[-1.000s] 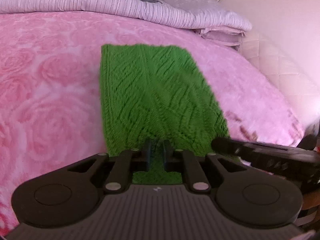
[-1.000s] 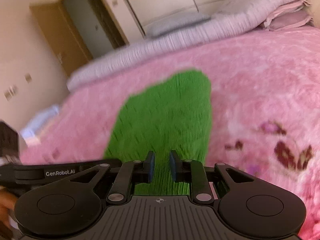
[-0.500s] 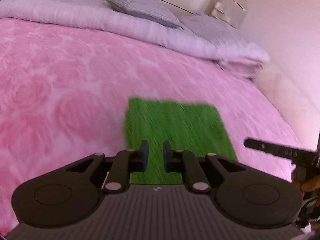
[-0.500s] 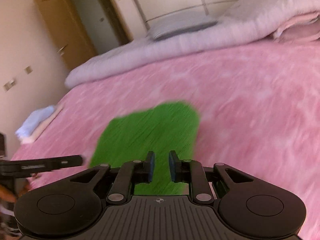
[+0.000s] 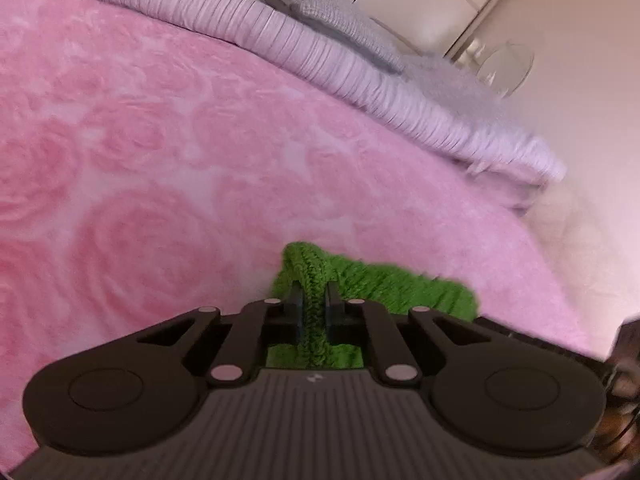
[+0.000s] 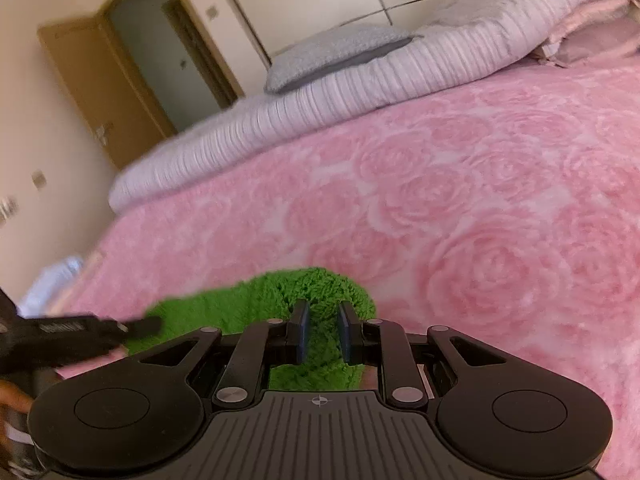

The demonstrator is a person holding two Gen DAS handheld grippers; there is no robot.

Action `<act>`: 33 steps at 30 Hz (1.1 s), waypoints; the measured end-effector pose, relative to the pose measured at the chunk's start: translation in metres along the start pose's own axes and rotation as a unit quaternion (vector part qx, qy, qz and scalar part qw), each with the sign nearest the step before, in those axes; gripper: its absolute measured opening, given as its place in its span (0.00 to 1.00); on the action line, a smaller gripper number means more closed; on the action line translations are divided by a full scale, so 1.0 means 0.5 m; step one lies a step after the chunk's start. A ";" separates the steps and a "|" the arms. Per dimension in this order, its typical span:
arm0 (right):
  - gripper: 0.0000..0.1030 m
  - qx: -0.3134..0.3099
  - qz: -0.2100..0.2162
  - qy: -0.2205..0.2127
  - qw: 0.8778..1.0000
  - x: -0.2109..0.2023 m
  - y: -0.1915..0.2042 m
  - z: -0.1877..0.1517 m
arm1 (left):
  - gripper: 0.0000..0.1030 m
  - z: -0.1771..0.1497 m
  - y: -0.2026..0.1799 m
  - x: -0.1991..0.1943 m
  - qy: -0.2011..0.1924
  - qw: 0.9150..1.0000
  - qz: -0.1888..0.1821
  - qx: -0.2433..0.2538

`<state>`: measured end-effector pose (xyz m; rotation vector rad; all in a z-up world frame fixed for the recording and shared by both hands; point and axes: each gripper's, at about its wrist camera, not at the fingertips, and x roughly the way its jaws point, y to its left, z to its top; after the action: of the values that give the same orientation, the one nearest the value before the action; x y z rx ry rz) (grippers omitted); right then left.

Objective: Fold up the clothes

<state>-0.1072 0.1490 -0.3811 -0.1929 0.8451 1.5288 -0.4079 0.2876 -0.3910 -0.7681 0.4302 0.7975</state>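
My right claw [image 6: 322, 330] grips the bunched green knit [image 6: 256, 304] on the pink bed [image 6: 460, 208]; the left claw [image 6: 80, 330] is just beside it.

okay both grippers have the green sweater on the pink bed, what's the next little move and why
Probably carry both held edges a bit further across the pink blanket and lay them down flat. The left gripper is closing on a bunched fold of the green sweater, and the right gripper has knit between its fingers too. The cloth looks crumpled rather than flat, so the fold seems unfinished.
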 end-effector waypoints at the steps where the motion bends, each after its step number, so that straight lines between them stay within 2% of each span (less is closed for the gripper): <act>1: 0.18 -0.012 -0.010 0.007 1.000 0.015 0.005 -0.004 | 0.10 -0.009 0.001 0.008 0.001 1.000 0.008 0.011; 5: 0.18 -0.027 -0.023 0.018 0.999 0.043 0.008 -0.015 | 0.12 -0.004 0.001 0.020 0.014 1.000 0.016 0.003; 8: 0.19 -0.017 -0.015 0.016 1.000 0.023 0.002 -0.007 | 0.12 0.027 -0.017 -0.017 0.008 1.000 0.002 0.002; 11: 0.19 0.006 0.002 -0.011 1.000 -0.008 -0.008 0.009 | 0.11 0.047 -0.048 -0.045 -0.016 0.999 -0.017 0.024; 13: 0.19 0.019 0.013 -0.030 0.999 -0.020 -0.010 0.021 | 0.11 0.049 -0.072 -0.036 -0.011 0.999 -0.019 0.050; 15: 0.19 0.012 0.008 -0.024 1.000 -0.005 -0.004 0.028 | 0.11 0.045 -0.084 -0.006 0.000 0.997 0.000 0.071; 18: 0.19 -0.004 -0.003 -0.004 1.000 0.031 0.002 0.026 | 0.12 0.030 -0.078 0.047 0.017 0.992 0.066 0.104; 19: 0.19 -0.006 -0.002 0.000 1.000 0.043 0.002 0.020 | 0.12 0.024 -0.070 0.052 0.015 0.992 0.068 0.103; 23: 0.19 -0.004 0.005 0.002 1.000 0.064 0.005 0.004 | 0.12 0.014 -0.036 0.031 0.001 0.996 0.052 0.068; 28: 0.19 -0.076 -0.023 0.001 0.997 0.075 0.037 -0.010 | 0.19 0.010 -0.008 0.038 -0.001 0.997 0.038 0.063; 31: 0.20 -0.053 -0.020 -0.008 0.998 0.042 0.026 -0.006 | 0.26 0.027 0.017 -0.007 -0.016 1.000 0.018 0.006; 33: 0.20 -0.018 -0.012 -0.021 1.000 -0.003 0.013 -0.009 | 0.19 0.026 0.030 -0.047 -0.032 0.999 0.027 -0.027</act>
<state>-0.1145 0.1455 -0.3807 -0.1960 0.7792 1.5221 -0.4335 0.2930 -0.3748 -0.7821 0.3754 0.8852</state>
